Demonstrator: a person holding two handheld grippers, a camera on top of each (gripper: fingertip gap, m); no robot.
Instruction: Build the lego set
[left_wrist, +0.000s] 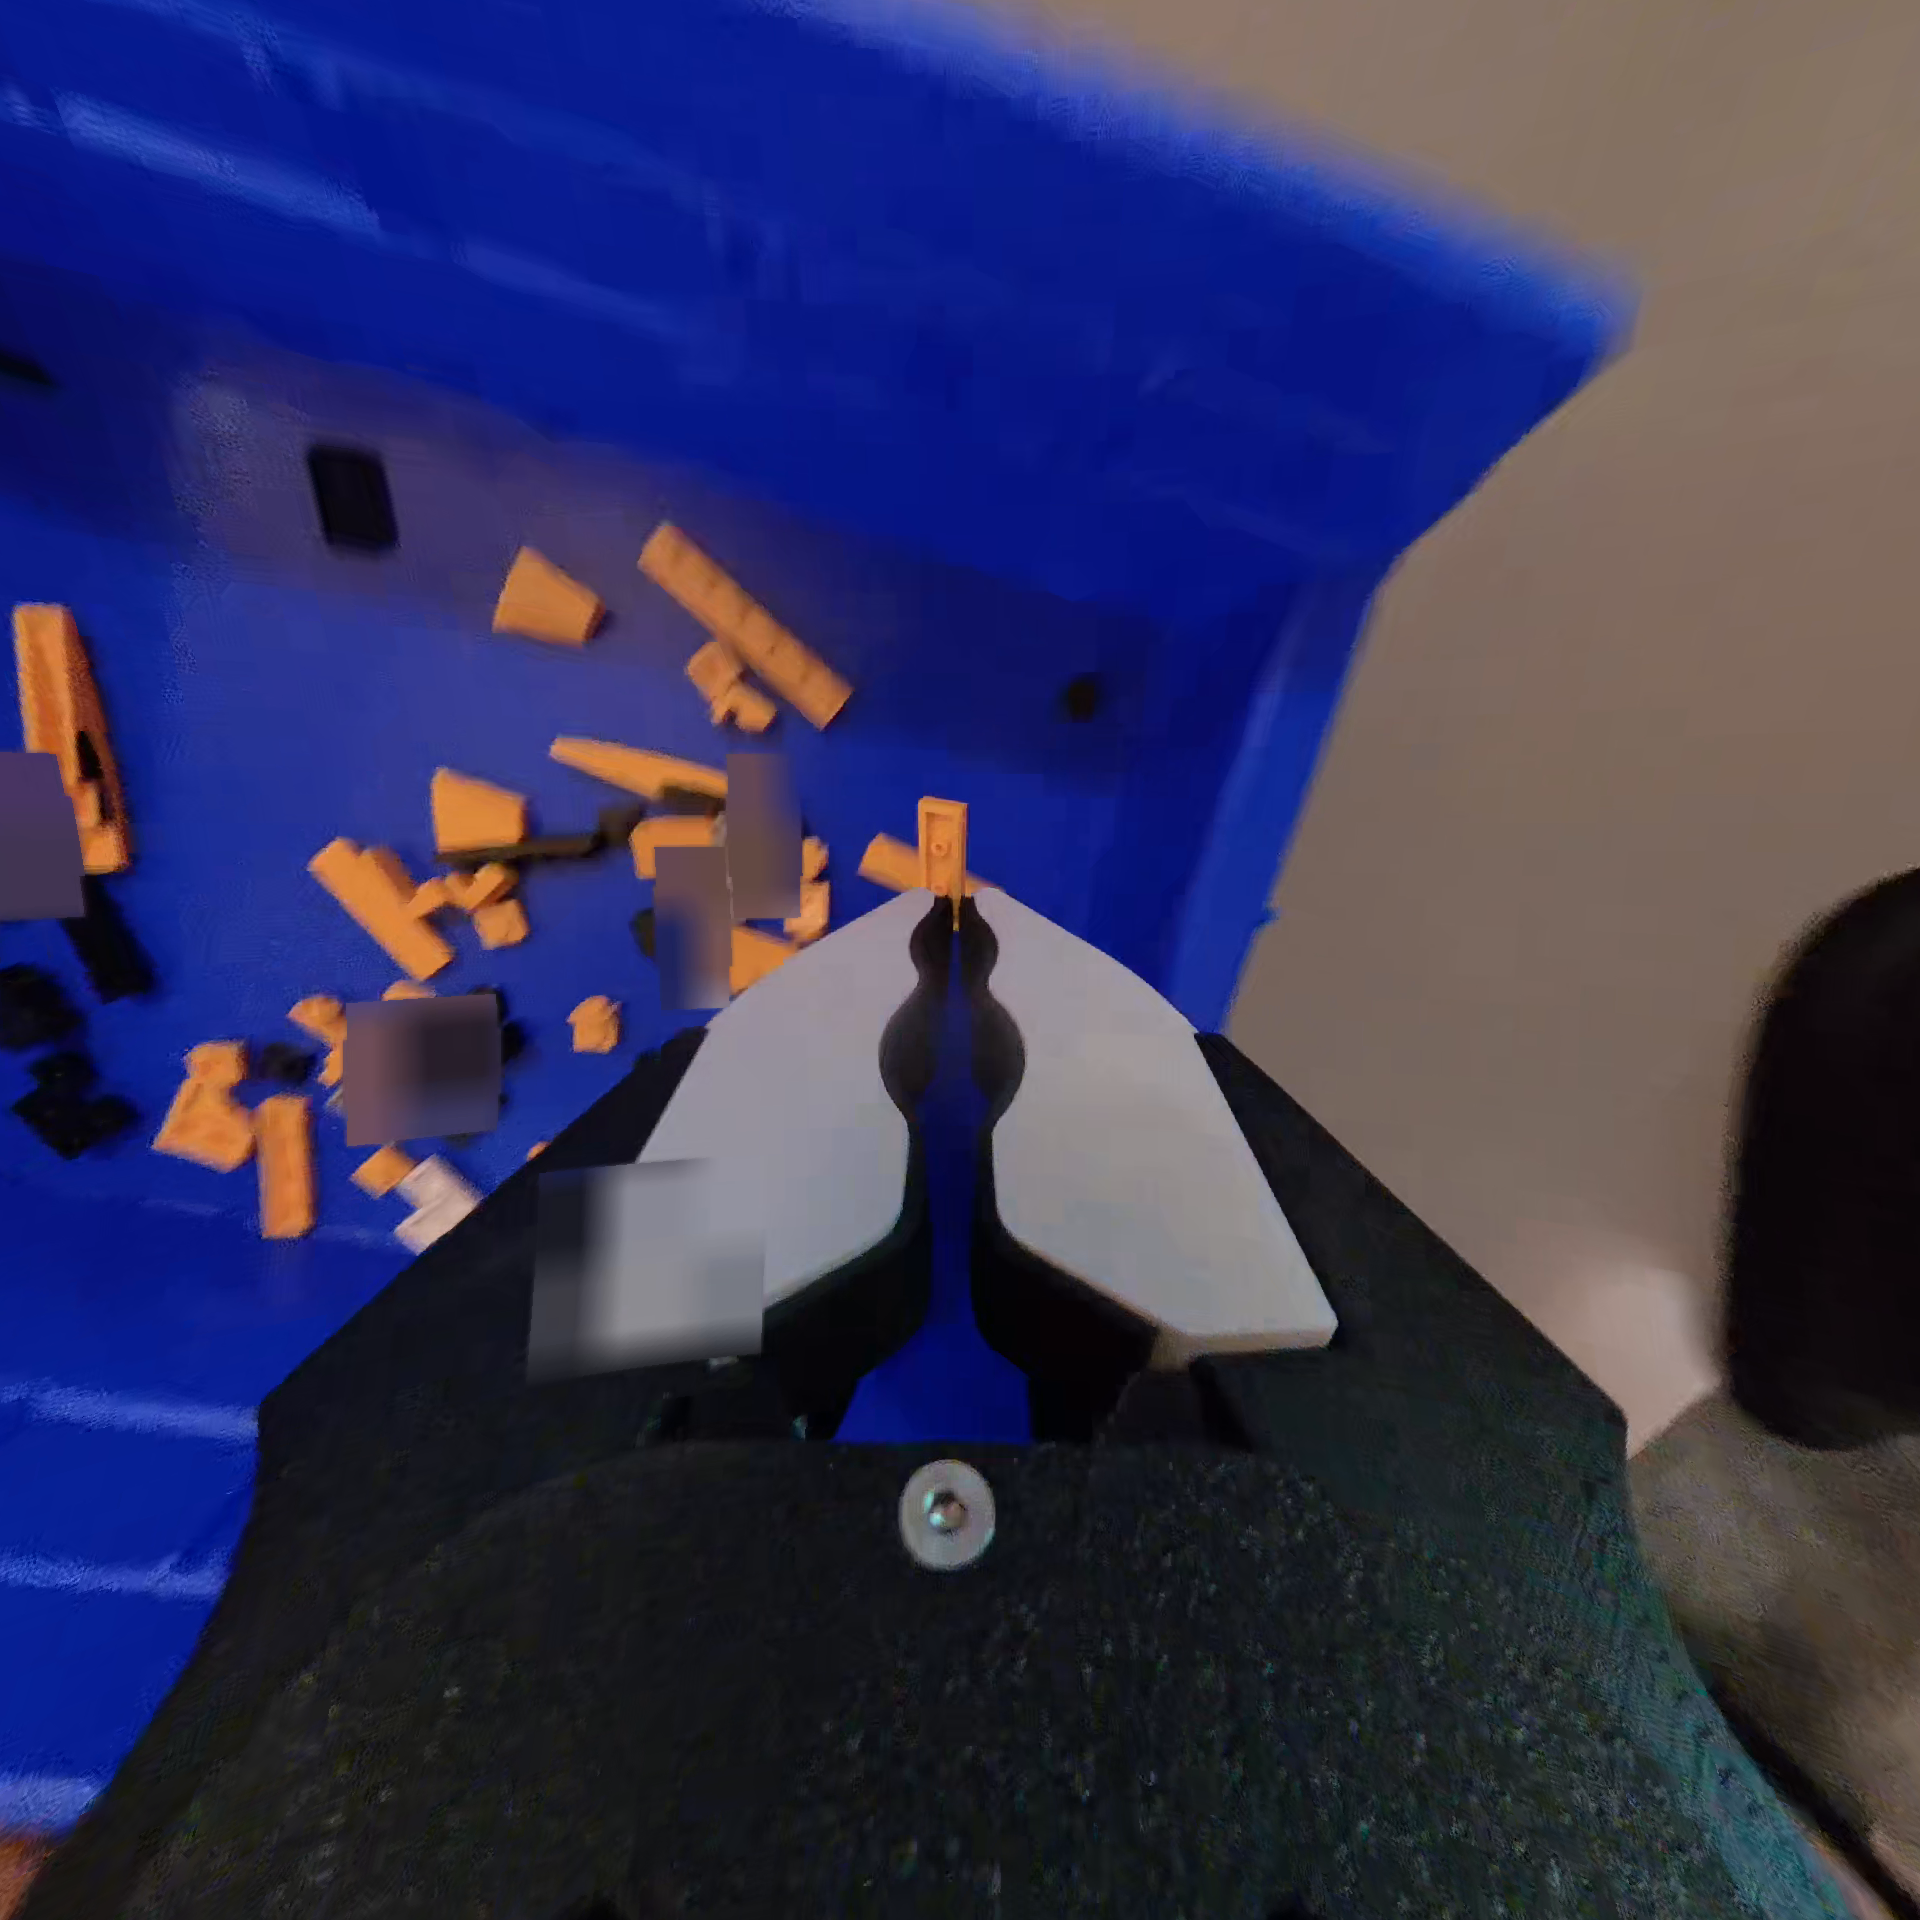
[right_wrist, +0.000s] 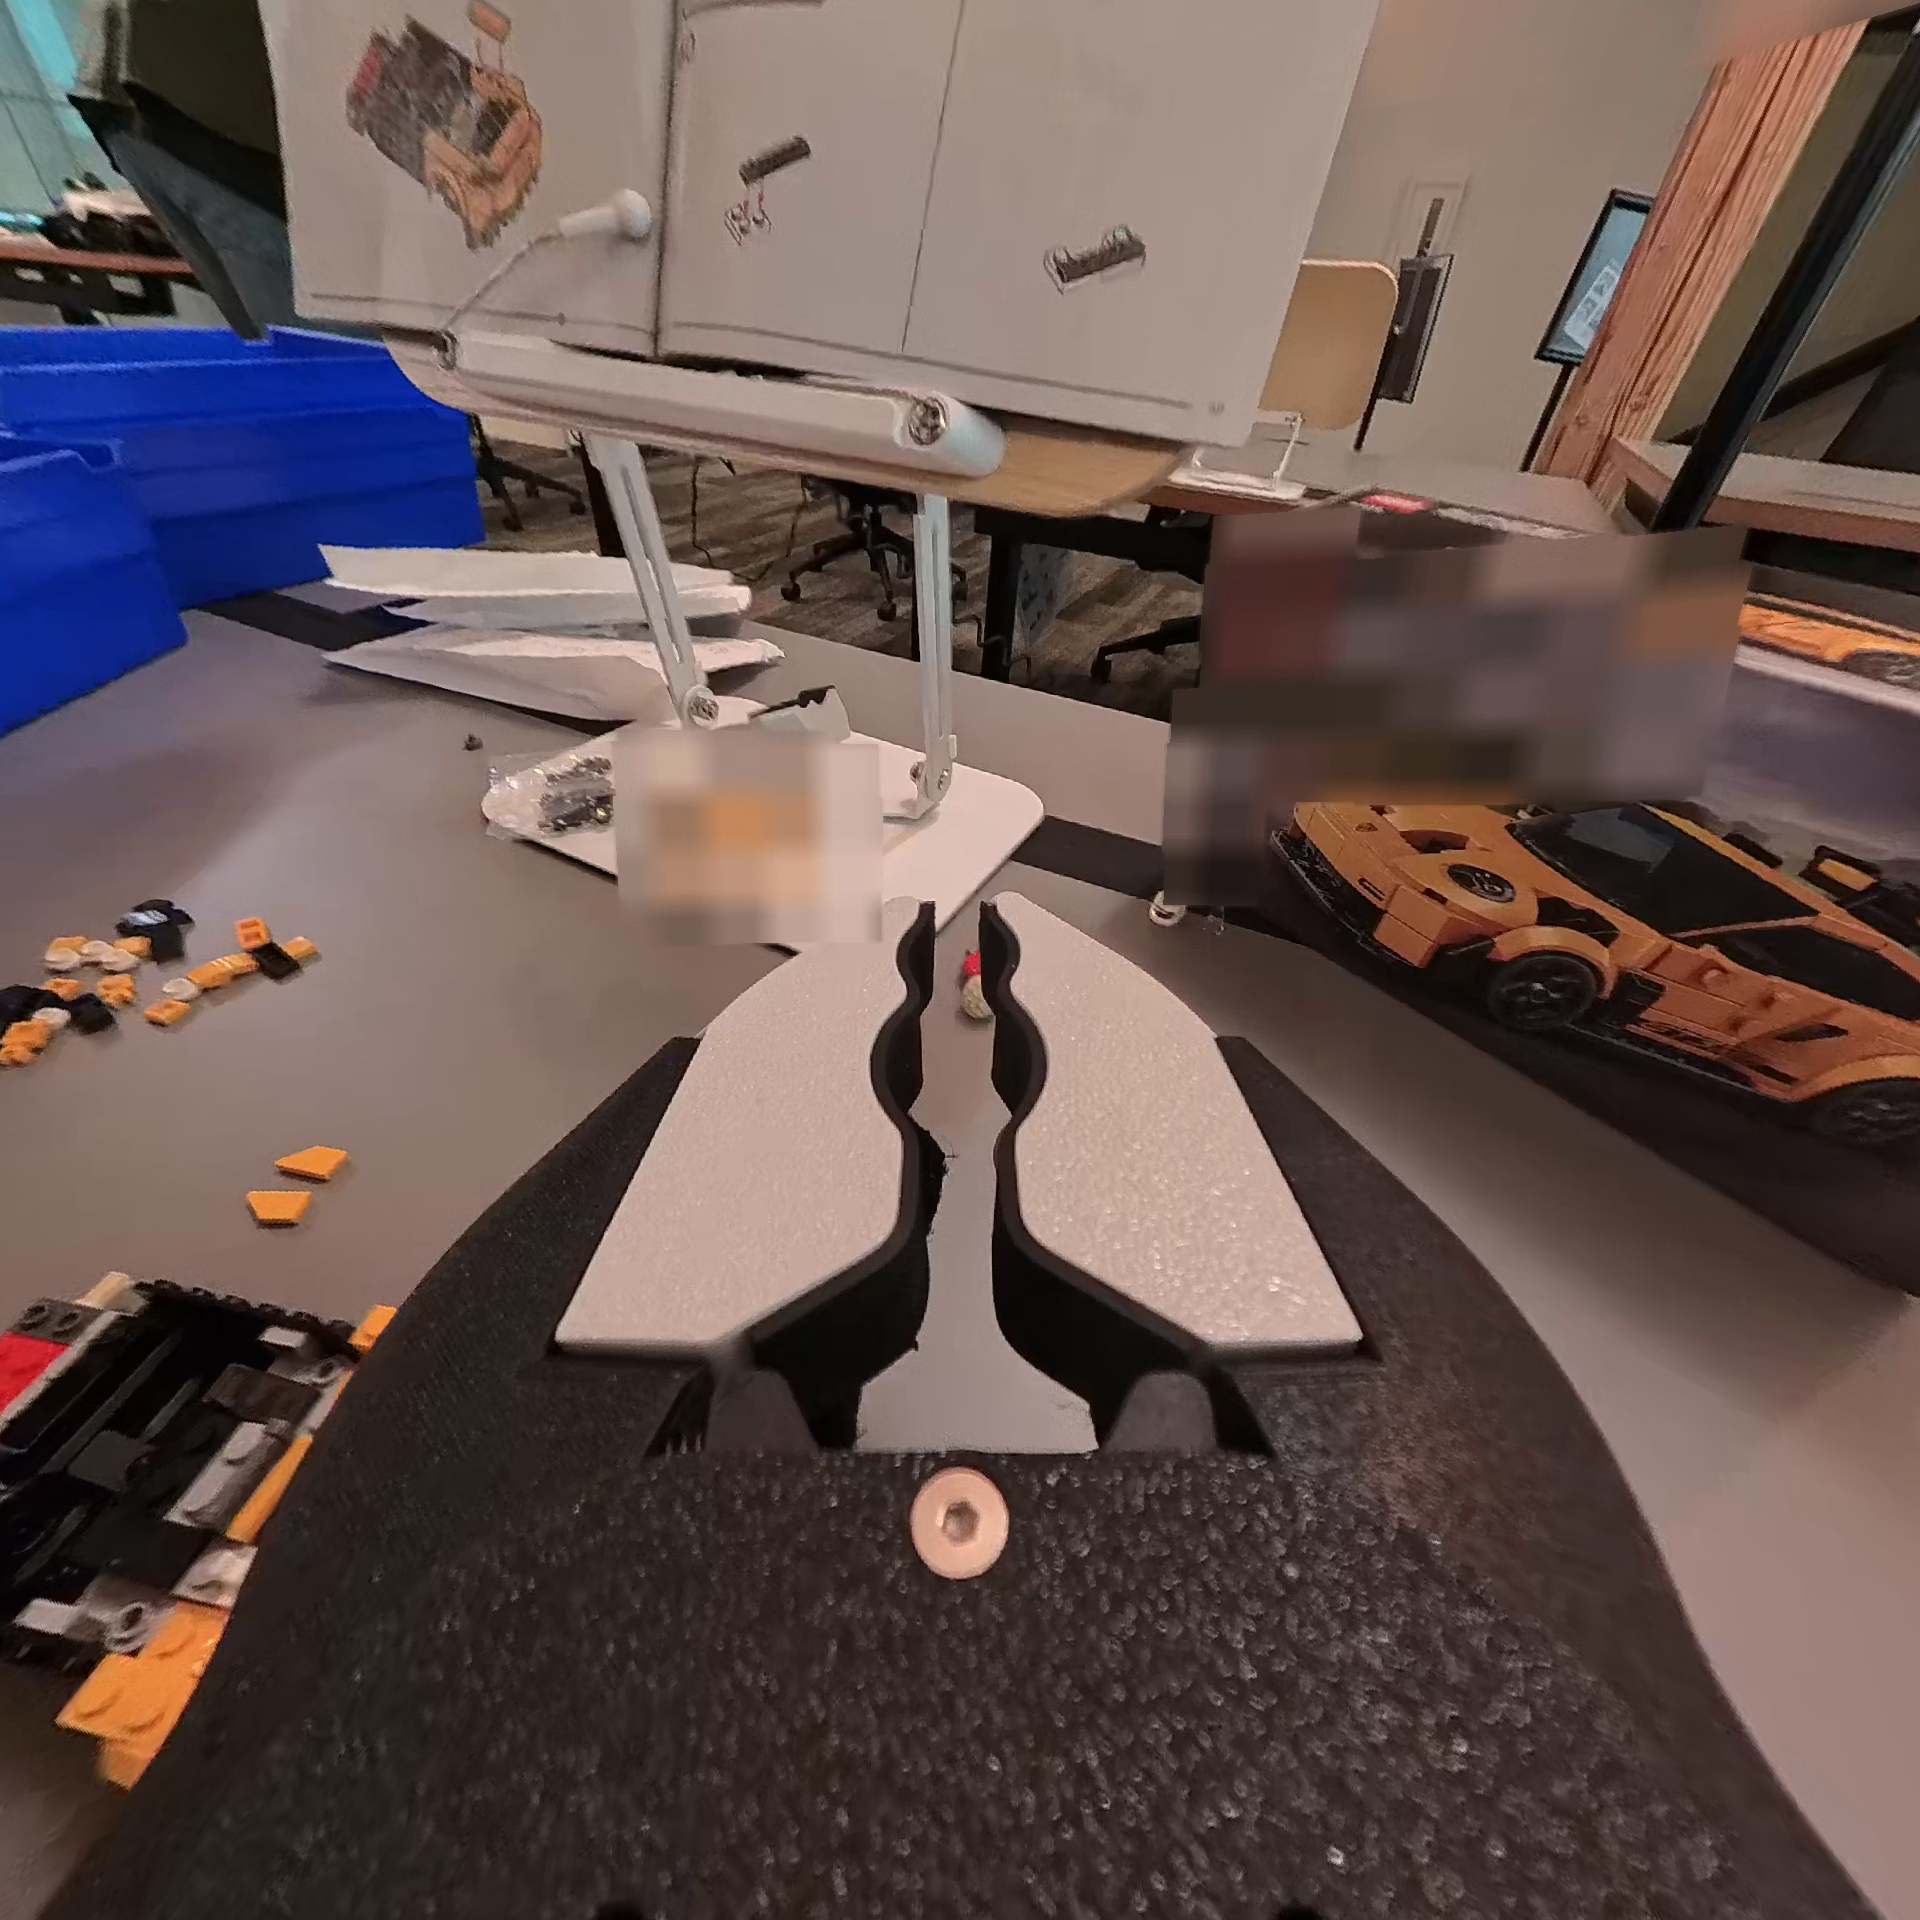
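In the left wrist view my left gripper is shut on a small orange plate that stands upright between the tips, held above a blue bin. The bin's floor holds several loose orange pieces and black pieces. In the right wrist view my right gripper hangs over the grey table with a narrow gap between its tips and nothing held. A partly built black and orange model lies at the lower left. Loose pieces and two orange tiles lie to the left.
The set's box with an orange car picture lies at the right. A white stand holds instruction pages ahead, with a bag of parts at its base. Blue bins stand at the far left. A small round piece lies near the right tips.
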